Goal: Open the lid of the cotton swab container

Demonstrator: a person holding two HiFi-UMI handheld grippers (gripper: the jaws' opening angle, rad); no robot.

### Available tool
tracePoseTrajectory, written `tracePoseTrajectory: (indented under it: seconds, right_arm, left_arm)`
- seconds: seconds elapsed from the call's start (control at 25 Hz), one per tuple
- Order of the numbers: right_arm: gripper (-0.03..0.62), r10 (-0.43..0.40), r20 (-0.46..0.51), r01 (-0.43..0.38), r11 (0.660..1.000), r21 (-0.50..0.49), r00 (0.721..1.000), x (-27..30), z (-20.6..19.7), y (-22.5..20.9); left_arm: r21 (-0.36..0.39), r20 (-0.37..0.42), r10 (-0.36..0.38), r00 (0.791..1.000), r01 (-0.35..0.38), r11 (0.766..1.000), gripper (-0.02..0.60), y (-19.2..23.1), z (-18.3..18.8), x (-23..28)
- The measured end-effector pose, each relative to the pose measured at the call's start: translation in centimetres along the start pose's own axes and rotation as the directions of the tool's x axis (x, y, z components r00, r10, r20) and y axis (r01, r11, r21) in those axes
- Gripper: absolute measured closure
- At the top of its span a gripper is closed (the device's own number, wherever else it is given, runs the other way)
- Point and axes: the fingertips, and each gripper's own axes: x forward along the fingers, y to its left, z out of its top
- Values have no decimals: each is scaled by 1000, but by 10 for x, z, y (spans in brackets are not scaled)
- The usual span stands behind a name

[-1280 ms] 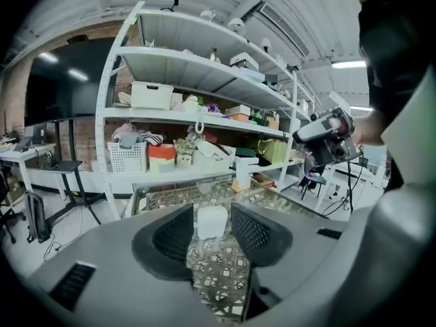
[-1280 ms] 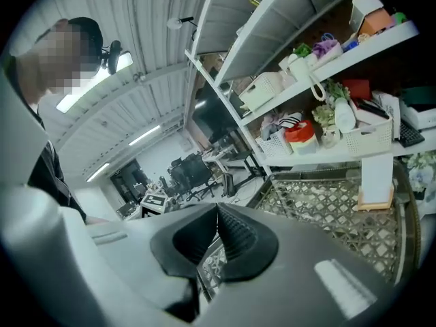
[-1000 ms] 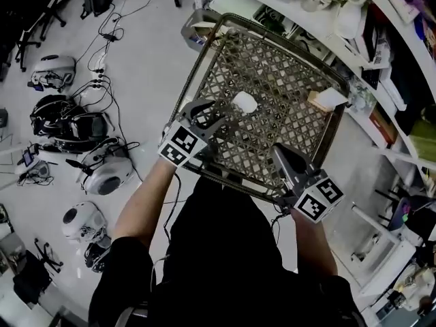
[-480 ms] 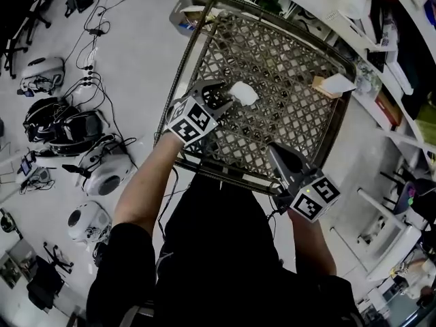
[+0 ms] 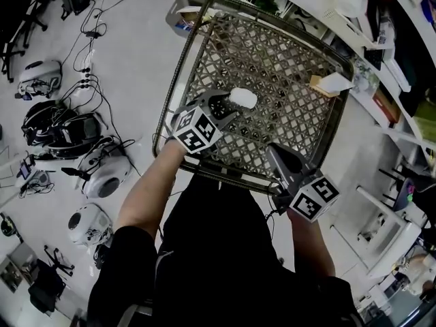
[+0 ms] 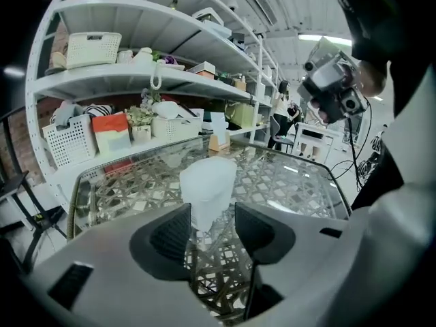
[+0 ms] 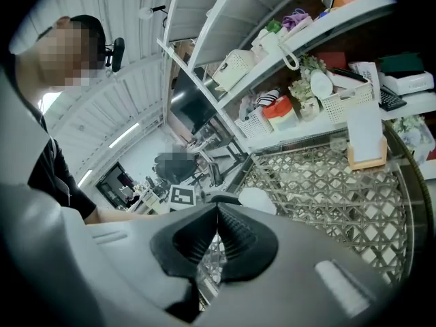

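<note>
The cotton swab container (image 5: 243,98), a small whitish translucent tub with its lid on, stands upright on the lattice table (image 5: 178,80). My left gripper (image 5: 228,107) is open right beside it; its jaws have just been opening. In the left gripper view the container (image 6: 208,186) rises just beyond the left gripper (image 6: 212,216), its lower part showing in the gap, and the pads do not touch it. My right gripper (image 5: 278,154) hovers shut and empty over the table's near edge, apart from the container. Past the shut right gripper (image 7: 216,213) the container (image 7: 257,199) shows.
A wooden stand holding a white card (image 5: 332,82) sits at the table's far right. Shelves (image 5: 381,39) crowded with baskets and boxes run along the right. On the floor to the left lie headsets (image 5: 102,172) and cables.
My left gripper has moved forward and down to the container, its fingers now beside it. The right gripper has sunk slightly and stays shut.
</note>
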Motion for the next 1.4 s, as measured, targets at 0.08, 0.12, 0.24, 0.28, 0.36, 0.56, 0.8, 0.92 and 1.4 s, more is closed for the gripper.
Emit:
tracePoseTrajectory:
  seconds: [0.08, 0.12, 0.24, 0.28, 0.36, 0.56, 0.8, 0.92, 1.4]
  right_arm:
    - [580, -2, 1, 2, 1000, 0, 1000, 0, 1, 0]
    - [580, -2, 2, 2, 1000, -1, 1000, 0, 1, 0]
    - [580, -4, 3, 4, 1000, -4, 1000, -1, 2, 0]
    - [580, -7, 1, 7, 1000, -3, 1000, -2, 1, 0]
    - [580, -16, -5, 16, 1000, 3, 1000, -5, -2, -1]
    - [580, -45, -17, 46, 999, 22, 999, -13, -11, -5]
    - [580, -65, -31, 66, 997, 29, 997, -21, -14, -4]
    - [580, -62, -41, 62, 998, 17, 997, -23, -11, 2]
    - [580, 30, 4, -30, 997, -70, 1000, -51, 27, 33]
  left_arm:
    - [-9, -1, -5, 1000, 5, 1000, 386, -13, -5, -2]
    - [-10, -2, -2, 1000, 2, 1000, 386, -17, -7, -3]
    - [5, -8, 20, 1000, -20, 1000, 385, -13, -10, -1]
    - [13, -10, 27, 1000, -27, 1000, 377, -8, -10, 1]
    - [39, -16, 32, 999, -31, 999, 367, 3, -7, 7]
    - [154, -57, 3, 998, 6, 988, 365, 4, -3, 25]
    - [133, -70, -34, 997, 43, 990, 368, 0, 1, 43]
    - [83, -66, -59, 996, 64, 994, 385, -8, 4, 45]
    - [-75, 50, -29, 998, 33, 997, 385, -31, 61, -20]
